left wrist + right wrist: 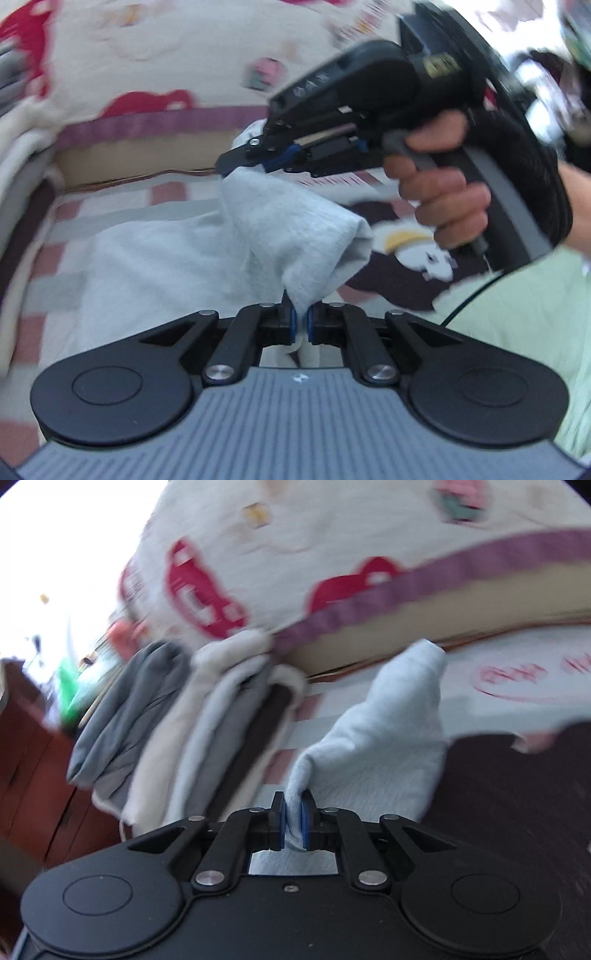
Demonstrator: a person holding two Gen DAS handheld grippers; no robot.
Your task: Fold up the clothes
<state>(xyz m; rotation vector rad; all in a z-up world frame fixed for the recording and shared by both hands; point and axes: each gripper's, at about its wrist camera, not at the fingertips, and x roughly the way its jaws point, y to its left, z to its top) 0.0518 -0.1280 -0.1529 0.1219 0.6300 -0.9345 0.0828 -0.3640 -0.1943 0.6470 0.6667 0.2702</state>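
Underneath, checked bedsheet (55, 225), folded pile (192, 723) leftward, both hand-held grippers (301, 317) (293, 812) pinching pale blue garment (288, 229).

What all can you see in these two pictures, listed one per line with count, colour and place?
garment: one, pale blue, pinched up off the bed by both grippers
folded clothes: one stack, grey and cream, left of the garment
bedsheet: one, pink-checked, under the garment
blanket: one, white with red cars, behind
dark cloth: one, right
left hand-held gripper: shut on garment
right hand-held gripper: shut on garment
hand: one, holding the right gripper
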